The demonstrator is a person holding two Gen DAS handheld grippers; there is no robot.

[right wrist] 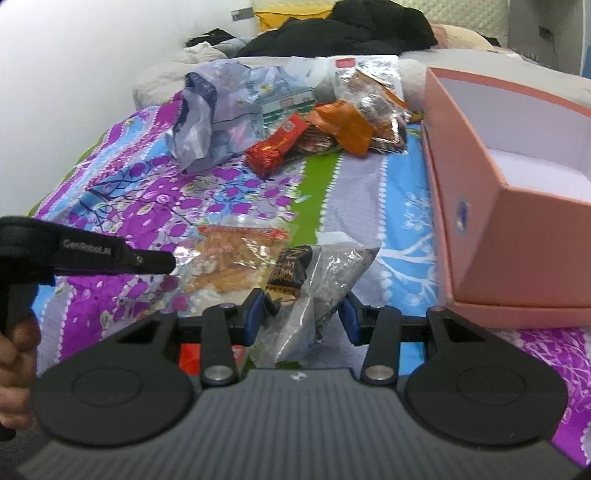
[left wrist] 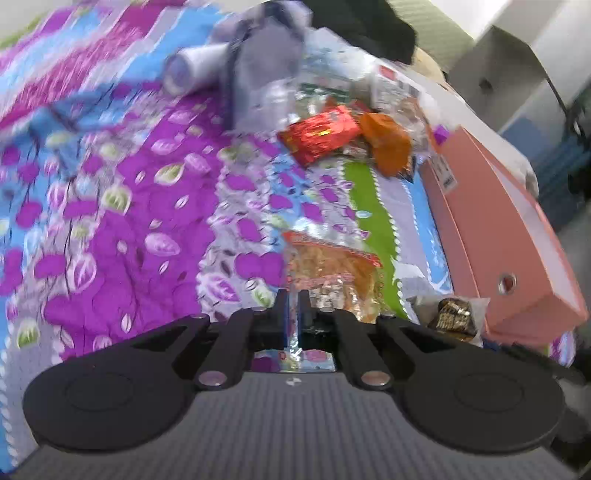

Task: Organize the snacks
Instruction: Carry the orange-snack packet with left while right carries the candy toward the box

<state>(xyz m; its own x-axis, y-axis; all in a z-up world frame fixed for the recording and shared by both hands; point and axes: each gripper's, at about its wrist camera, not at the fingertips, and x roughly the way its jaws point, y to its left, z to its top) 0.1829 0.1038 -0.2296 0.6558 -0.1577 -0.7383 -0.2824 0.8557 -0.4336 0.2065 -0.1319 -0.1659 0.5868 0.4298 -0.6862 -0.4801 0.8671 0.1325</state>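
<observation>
- A clear snack packet (right wrist: 236,258) with orange-brown contents and a red strip along its top edge lies on the bed cover (right wrist: 369,206), near the front of both views.
- The left hand-held gripper (left wrist: 293,299) has its jaws drawn nearly together on the shiny near edge of that packet; the foil edge shows in the narrow slit between the two black fingers.
- In the right wrist view the left hand-held gripper's black finger reaches in from the left, its tip at the packet's left edge, with a person's hand (right wrist: 16,354) on the handle below.
- A grey-and-clear snack bag (right wrist: 317,284) with a black and gold label sits just right of the packet.
- The right hand-held gripper (right wrist: 301,317) stands partly apart around this bag, its blue pads (right wrist: 255,314) close on either side; whether they press it I cannot tell.
- An open pink box (right wrist: 509,236) with a white inside rests on its lid at the right, close to the bag.
- Farther back on the bed lies a pile: a red foil bar (right wrist: 277,147), an orange wrapper (right wrist: 347,125) and a crumpled pale plastic bag (right wrist: 214,110).
- Dark clothing (right wrist: 351,29) is heaped at the head of the bed.
- The left wrist view is blurred.
</observation>
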